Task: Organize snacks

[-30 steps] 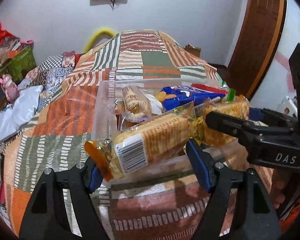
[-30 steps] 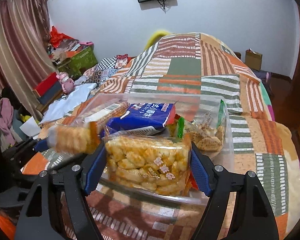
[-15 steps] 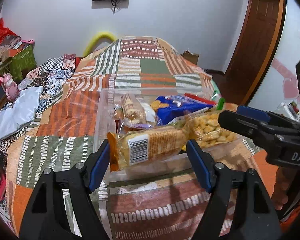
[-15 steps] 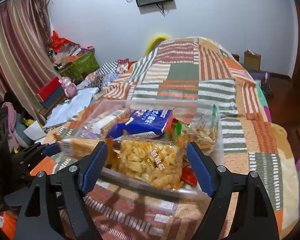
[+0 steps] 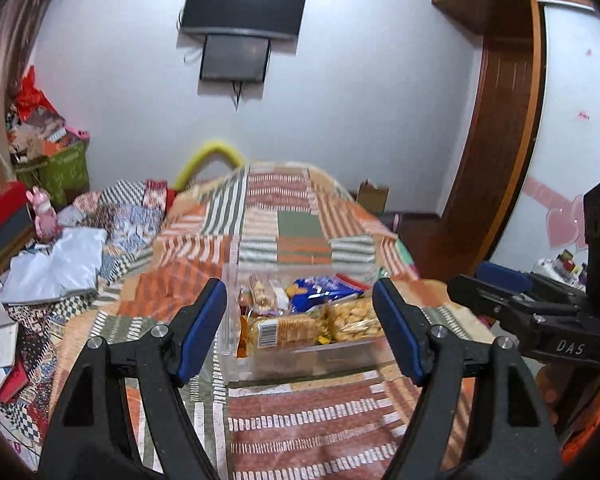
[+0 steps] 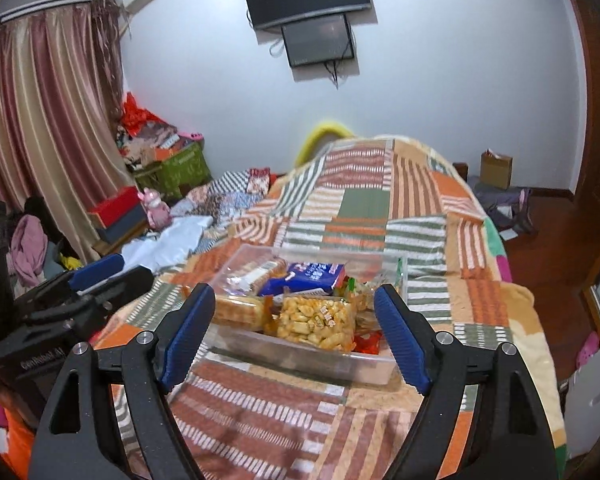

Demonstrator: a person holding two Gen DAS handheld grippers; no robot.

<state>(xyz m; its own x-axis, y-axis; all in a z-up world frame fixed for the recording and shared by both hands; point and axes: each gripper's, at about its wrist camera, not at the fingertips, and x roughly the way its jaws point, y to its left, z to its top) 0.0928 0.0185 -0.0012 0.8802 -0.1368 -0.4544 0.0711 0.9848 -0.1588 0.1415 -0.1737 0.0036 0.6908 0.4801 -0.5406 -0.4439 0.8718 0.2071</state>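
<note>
Clear plastic bin [image 5: 300, 364] sits on the quilt [image 5: 308, 420], packed with snacks; from the left wrist, the left gripper [image 5: 300, 332] stands wide open and empty, having released the cracker pack [image 5: 280, 330] into the bin and backed away. From the right wrist, the right gripper [image 6: 296, 334] is likewise wide open, its puffed-snack bag [image 6: 318, 322] dropped beside the crackers. Both packs are stowed, so the sorting looks nearly done

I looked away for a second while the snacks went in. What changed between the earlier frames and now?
Both grippers let go and drew back: the left gripper released the cracker pack, the right gripper released the yellow puffed-snack bag. Both packs now lie in the clear bin. The bin and the blue packet stayed put.
</note>
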